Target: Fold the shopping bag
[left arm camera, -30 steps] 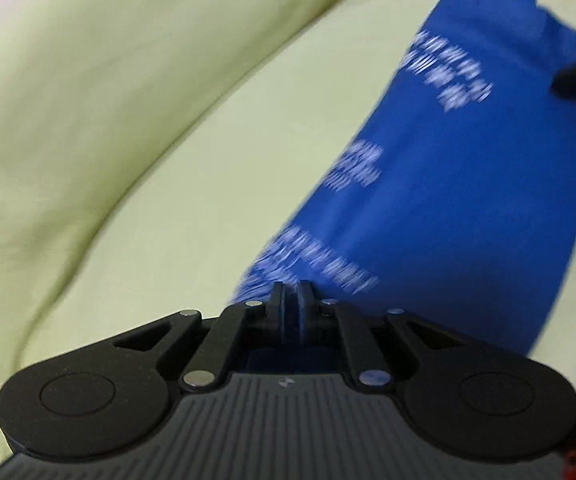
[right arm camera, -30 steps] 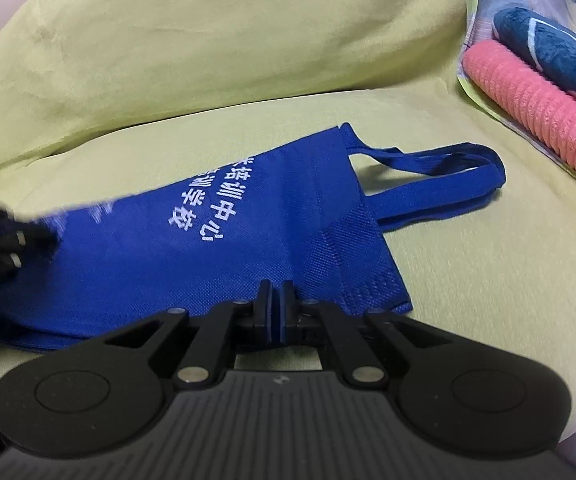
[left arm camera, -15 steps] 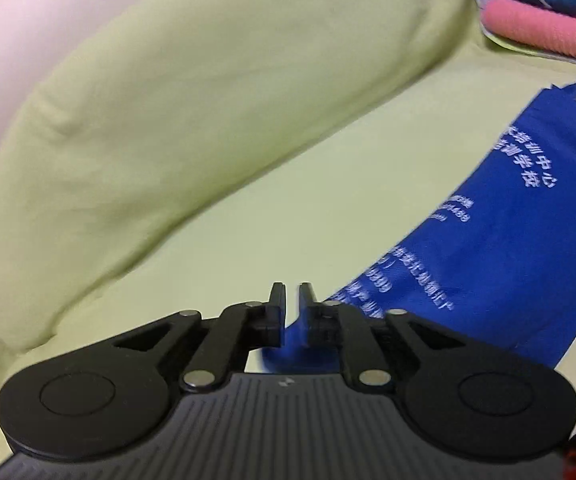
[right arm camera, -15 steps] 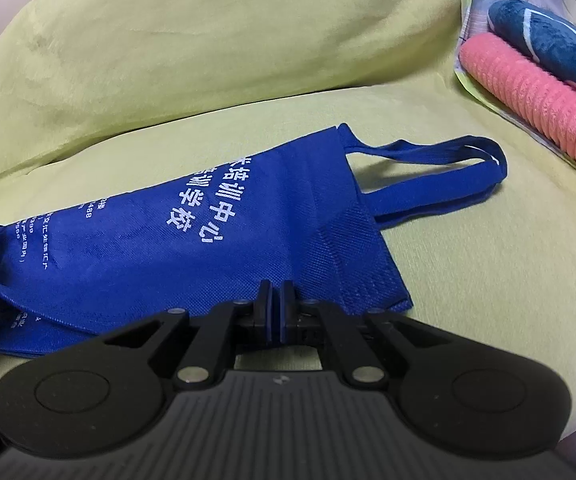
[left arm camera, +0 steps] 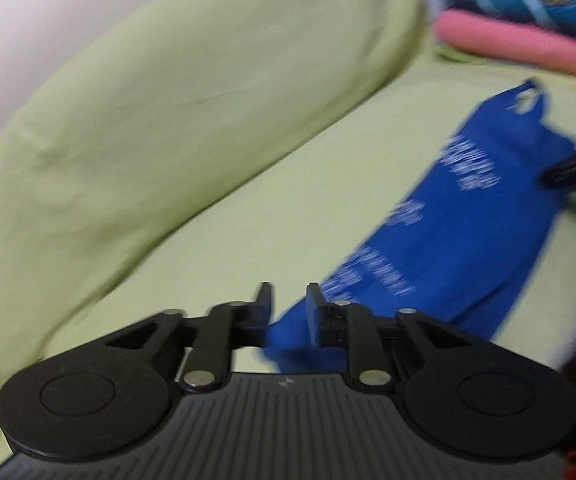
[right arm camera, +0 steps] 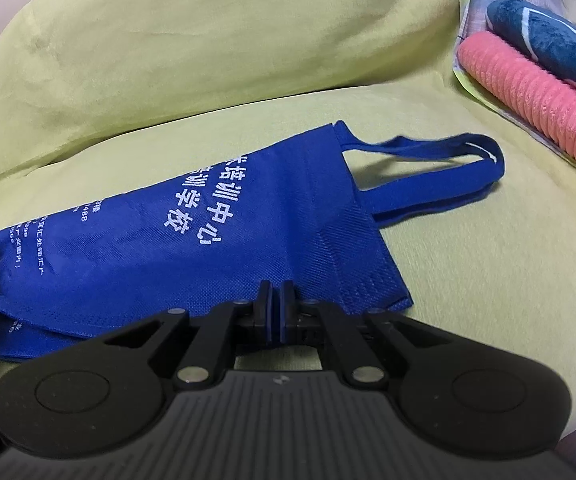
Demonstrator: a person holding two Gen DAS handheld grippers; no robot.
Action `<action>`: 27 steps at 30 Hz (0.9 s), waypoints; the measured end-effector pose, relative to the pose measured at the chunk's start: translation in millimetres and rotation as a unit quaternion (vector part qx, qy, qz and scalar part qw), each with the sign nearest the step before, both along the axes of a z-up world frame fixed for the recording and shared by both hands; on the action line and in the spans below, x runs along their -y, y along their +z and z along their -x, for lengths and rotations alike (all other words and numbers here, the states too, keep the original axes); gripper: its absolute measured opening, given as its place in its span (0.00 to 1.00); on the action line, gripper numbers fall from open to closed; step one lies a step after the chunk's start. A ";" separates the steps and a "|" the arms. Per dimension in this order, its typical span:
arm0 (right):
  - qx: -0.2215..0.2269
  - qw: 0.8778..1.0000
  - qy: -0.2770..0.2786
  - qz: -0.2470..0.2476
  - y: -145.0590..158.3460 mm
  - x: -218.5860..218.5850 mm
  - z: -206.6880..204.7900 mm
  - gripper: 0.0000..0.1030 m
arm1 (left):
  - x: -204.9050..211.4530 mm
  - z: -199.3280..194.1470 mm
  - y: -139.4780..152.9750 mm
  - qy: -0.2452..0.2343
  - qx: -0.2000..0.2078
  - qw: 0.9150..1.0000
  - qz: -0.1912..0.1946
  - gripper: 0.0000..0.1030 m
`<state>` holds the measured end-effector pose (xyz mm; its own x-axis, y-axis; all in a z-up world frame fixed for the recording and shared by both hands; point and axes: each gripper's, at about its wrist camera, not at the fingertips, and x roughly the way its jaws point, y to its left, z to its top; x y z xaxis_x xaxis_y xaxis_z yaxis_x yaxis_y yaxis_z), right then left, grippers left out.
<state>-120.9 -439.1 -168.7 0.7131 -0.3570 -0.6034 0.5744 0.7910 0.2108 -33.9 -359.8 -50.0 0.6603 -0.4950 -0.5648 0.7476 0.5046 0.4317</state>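
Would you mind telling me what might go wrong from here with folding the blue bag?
1. The left gripper is opening with a bag corner between its jaws, so the fold may spring back.
2. Only the right gripper pinches the edge; tugging could drag the bag across the soft green cushion.
3. The loose handles may splay out.

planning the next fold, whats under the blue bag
The blue bag lies folded flat on the yellow-green cushion, with its handles on the same cushion. Whatever sits directly beneath the bag's fabric, or inside it, is covered.
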 end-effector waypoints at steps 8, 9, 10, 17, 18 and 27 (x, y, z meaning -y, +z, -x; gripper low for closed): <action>0.000 1.000 0.003 0.001 0.6 0.5 0.3 0.00 | 37.3 -14.2 -63.2 -0.041 -0.136 0.987 -0.080 0.21; 0.001 1.000 0.003 0.000 0.5 0.5 0.5 0.00 | 36.5 -7.5 -63.0 -0.051 -0.120 0.988 -0.082 0.18; 0.001 1.000 0.003 -0.001 0.4 0.8 0.6 0.00 | 36.7 -3.2 -60.7 -0.058 -0.112 0.989 -0.083 0.16; 0.000 1.000 0.000 0.005 0.2 -1.1 -1.0 0.00 | 60.2 -2.0 -56.3 -0.099 -0.138 0.984 -0.061 0.18; 0.000 1.000 0.001 0.006 0.0 -1.3 -0.9 0.00 | 64.2 -1.7 -64.2 -0.101 -0.142 0.982 -0.071 0.17; 0.000 0.998 -0.057 -0.002 6.0 -1.3 14.6 0.02 | 70.9 8.0 -75.9 -0.121 -0.105 0.984 -0.081 0.13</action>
<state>-135.4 -437.8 -162.7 0.6685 -0.4323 -0.6051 0.6599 0.7201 0.2144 -41.8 -430.6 -125.8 0.3948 -0.5151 -0.7608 0.9186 0.2385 0.3152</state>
